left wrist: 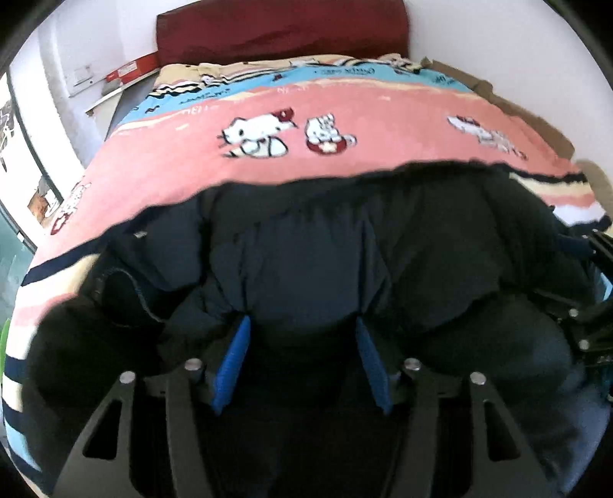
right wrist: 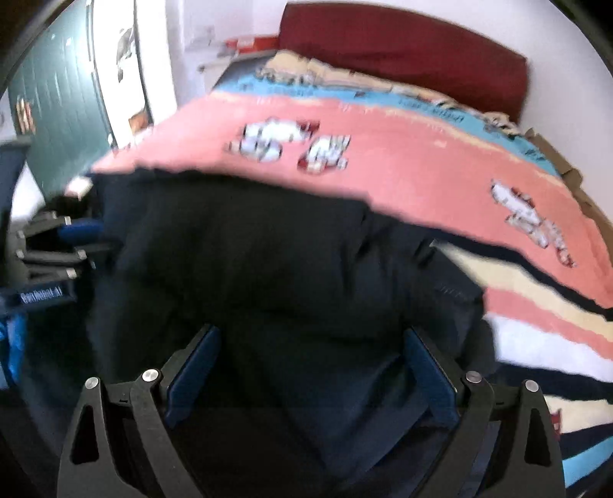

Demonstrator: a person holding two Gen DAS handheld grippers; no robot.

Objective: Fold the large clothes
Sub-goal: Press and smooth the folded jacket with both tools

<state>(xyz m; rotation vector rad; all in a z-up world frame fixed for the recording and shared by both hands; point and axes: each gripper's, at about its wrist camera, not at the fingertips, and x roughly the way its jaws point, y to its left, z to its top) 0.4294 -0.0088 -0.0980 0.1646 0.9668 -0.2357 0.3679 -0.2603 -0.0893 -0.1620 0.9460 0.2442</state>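
Note:
A large dark navy puffer jacket point(left wrist: 314, 260) lies bunched on the near part of a bed with a pink cartoon blanket point(left wrist: 345, 115). My left gripper point(left wrist: 302, 325) has its blue pads apart with a thick fold of the jacket bulging between them. In the right wrist view the jacket point(right wrist: 268, 260) fills the middle, and my right gripper point(right wrist: 310, 337) has its blue pads wide apart with jacket fabric lying between them. The left gripper also shows at the left edge of the right wrist view point(right wrist: 57, 245). The right wrist view is blurred.
A dark red headboard point(left wrist: 283, 30) stands at the far end of the bed against a white wall. A red box point(left wrist: 130, 71) sits on a shelf at the far left. A green door point(right wrist: 57, 115) is at the left. Striped blanket point(right wrist: 536, 306) lies to the right.

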